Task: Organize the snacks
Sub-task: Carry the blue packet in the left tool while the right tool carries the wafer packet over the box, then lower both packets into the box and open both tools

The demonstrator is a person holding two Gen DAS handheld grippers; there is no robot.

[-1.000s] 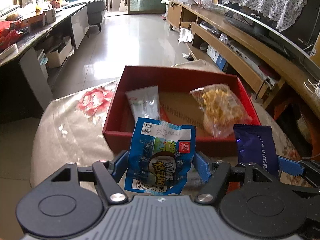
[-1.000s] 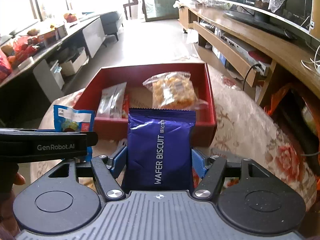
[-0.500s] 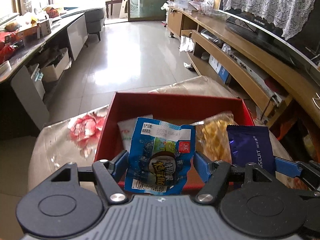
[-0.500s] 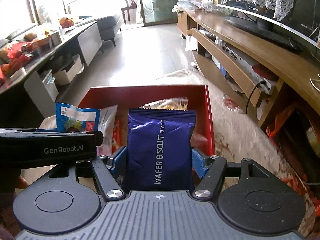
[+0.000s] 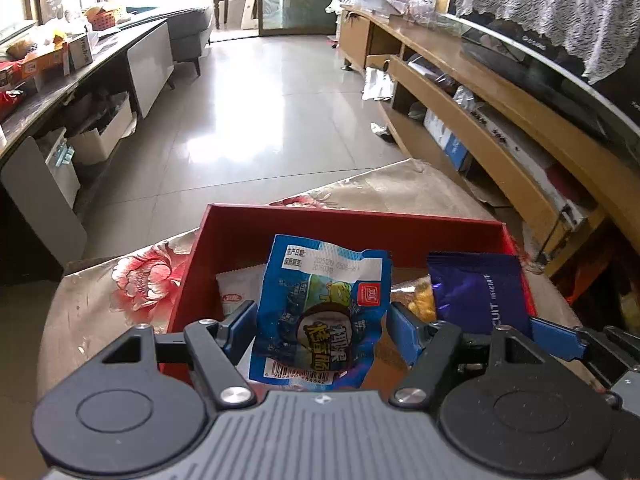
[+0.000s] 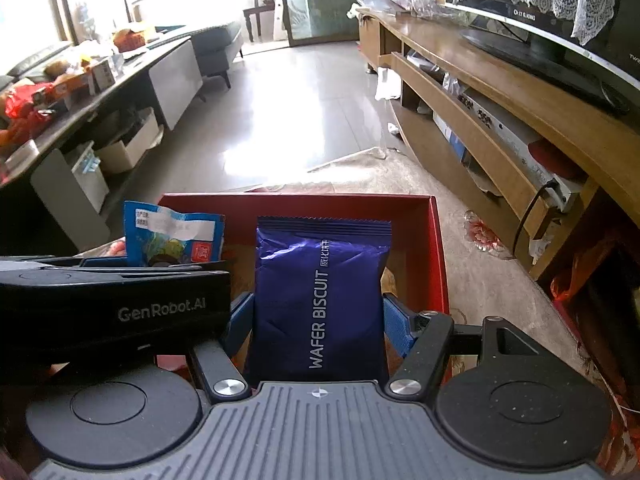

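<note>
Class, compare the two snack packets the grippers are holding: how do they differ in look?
The light blue packet is crinkled, with a picture and a barcode; the purple wafer biscuit packet is smoother, plain, with white lettering. The left gripper holds the first, the right gripper the second. Both stand upright over the red box.

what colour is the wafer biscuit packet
Dark blue wafer biscuit packet, clearest in the right wrist view.

red box (image 5: 352,220) open-topped | yellow snack bag (image 5: 420,300), white packet (image 5: 240,284) inside

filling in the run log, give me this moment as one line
left tongs: shut on blue snack packet | right tongs: shut on wafer biscuit pack | both over red box
</note>
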